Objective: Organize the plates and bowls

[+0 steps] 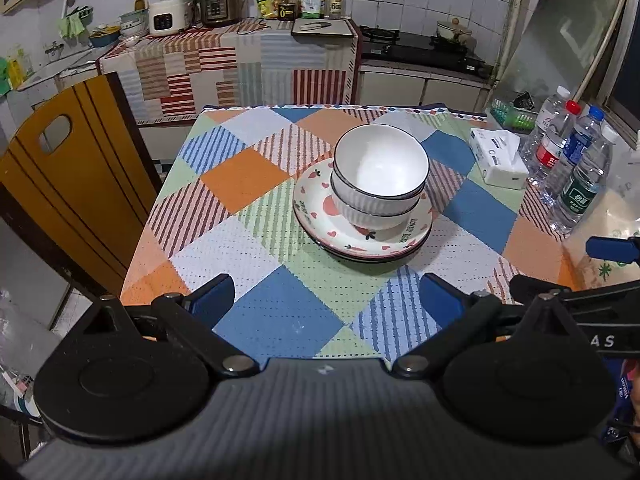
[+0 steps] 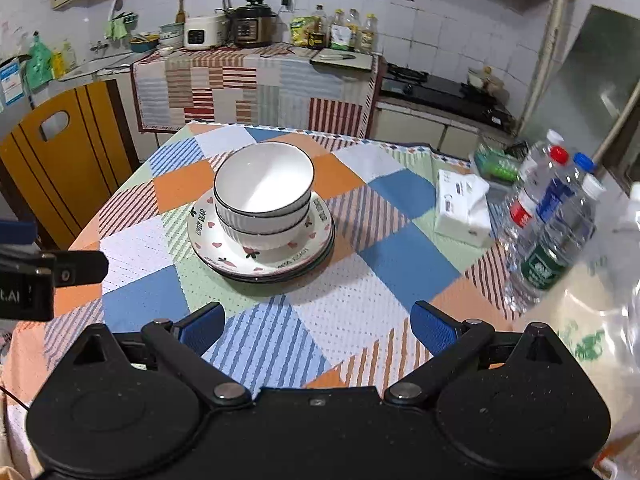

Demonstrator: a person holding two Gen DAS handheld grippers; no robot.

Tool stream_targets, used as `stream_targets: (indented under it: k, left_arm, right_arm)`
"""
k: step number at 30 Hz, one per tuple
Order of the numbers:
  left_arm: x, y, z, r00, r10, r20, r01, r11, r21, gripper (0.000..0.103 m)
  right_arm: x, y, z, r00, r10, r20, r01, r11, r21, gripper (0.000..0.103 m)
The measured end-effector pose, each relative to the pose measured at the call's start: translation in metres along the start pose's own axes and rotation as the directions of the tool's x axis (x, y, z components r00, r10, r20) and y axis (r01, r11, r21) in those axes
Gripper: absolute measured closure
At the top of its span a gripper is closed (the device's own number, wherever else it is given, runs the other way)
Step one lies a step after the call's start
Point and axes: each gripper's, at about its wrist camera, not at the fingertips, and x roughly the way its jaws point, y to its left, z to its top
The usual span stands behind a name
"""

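Two white bowls with dark rims (image 1: 380, 172) (image 2: 262, 192) are nested and stand on a stack of strawberry-patterned plates (image 1: 360, 236) (image 2: 224, 250) in the middle of the checked tablecloth (image 1: 260, 184) (image 2: 360, 300). My left gripper (image 1: 326, 300) is open and empty, near the table's front edge, short of the stack. My right gripper (image 2: 318, 324) is open and empty, also at the front edge, with the stack ahead and to its left. Part of the right gripper shows at the right edge of the left wrist view (image 1: 612, 248).
A tissue pack (image 1: 498, 156) (image 2: 464, 204) and several water bottles (image 1: 576, 176) (image 2: 552, 236) stand at the table's right side. A yellow chair (image 1: 60, 176) (image 2: 60, 160) stands at the left. A counter with cookers and bottles is behind.
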Motion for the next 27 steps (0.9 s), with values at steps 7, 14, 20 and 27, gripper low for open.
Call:
stream_targets:
  k: [7,14,20,27]
  left_arm:
    - [-0.002,-0.001,-0.009,0.998,0.064,0.014,-0.064,0.998,0.000,0.003]
    - [-0.004,0.004,-0.010,0.997,0.075,0.022,-0.075,0.997,-0.026,0.003]
    - [-0.005,0.001,-0.009,0.997,0.072,0.019,-0.072,0.997,-0.020,0.003]
    - [-0.005,0.000,-0.011,0.998,0.062,0.007,-0.062,0.998,-0.020,0.003]
  right_arm:
    - [-0.004,0.002,-0.008,1.000,-0.017,-0.023,0.017,1.000,0.021,0.002]
    - [-0.008,0.003,-0.013,0.999,-0.035,-0.033,0.036,0.999,0.029,0.002]
    - [-0.010,0.002,-0.012,0.998,-0.044,-0.033,0.045,0.998,0.034,0.002]
    - [-0.011,0.003,-0.015,0.998,-0.048,-0.037,0.049,0.998,0.026,0.002]
